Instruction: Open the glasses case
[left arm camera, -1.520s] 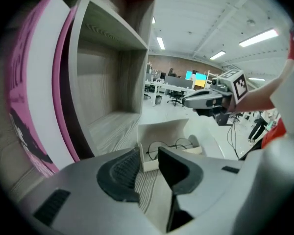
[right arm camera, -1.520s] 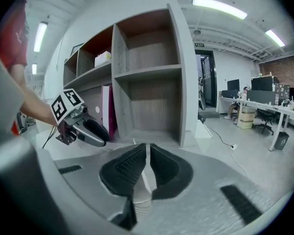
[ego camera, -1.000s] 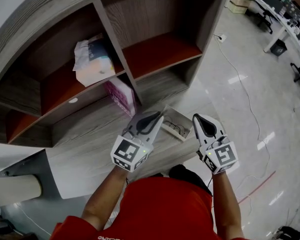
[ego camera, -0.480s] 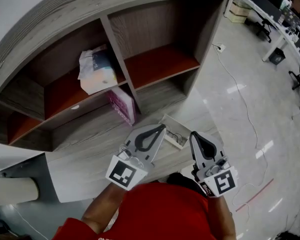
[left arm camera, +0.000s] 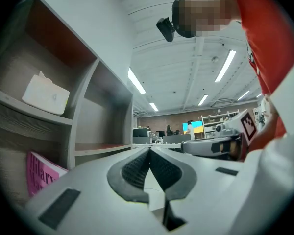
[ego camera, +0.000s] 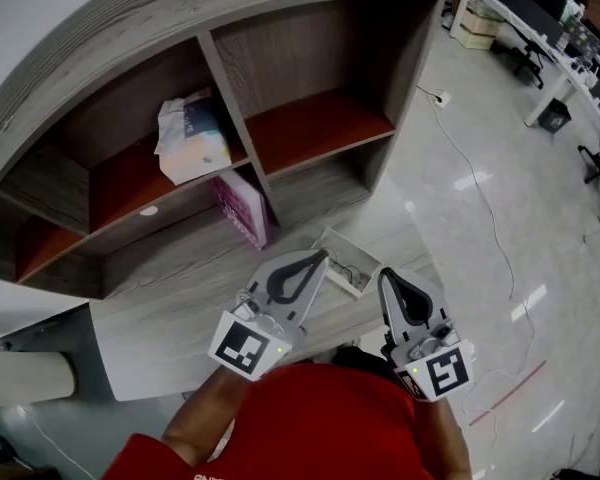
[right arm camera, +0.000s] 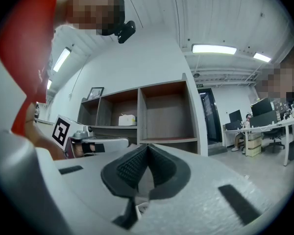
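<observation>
The white glasses case (ego camera: 348,265) lies on the grey wooden tabletop (ego camera: 170,308) with its lid up and dark glasses inside. In the head view my left gripper (ego camera: 321,256) hovers just left of the case and my right gripper (ego camera: 383,273) just right of it, both above it and apart from it. Both point level. In the left gripper view the left gripper (left arm camera: 149,150) has its ribbed pads pressed together with nothing between them. My right gripper (right arm camera: 147,146) is shut and empty as well.
A shelf unit (ego camera: 250,118) rises behind the table, with a tissue pack (ego camera: 190,138) in one compartment and a pink box (ego camera: 242,208) leaning below it. A pale cylinder (ego camera: 28,376) sits at the left. A cable (ego camera: 500,218) runs over the glossy floor at the right.
Both grippers have lifted off the case and drawn back toward the person. The left jaws have closed. The case stays open on the table.
</observation>
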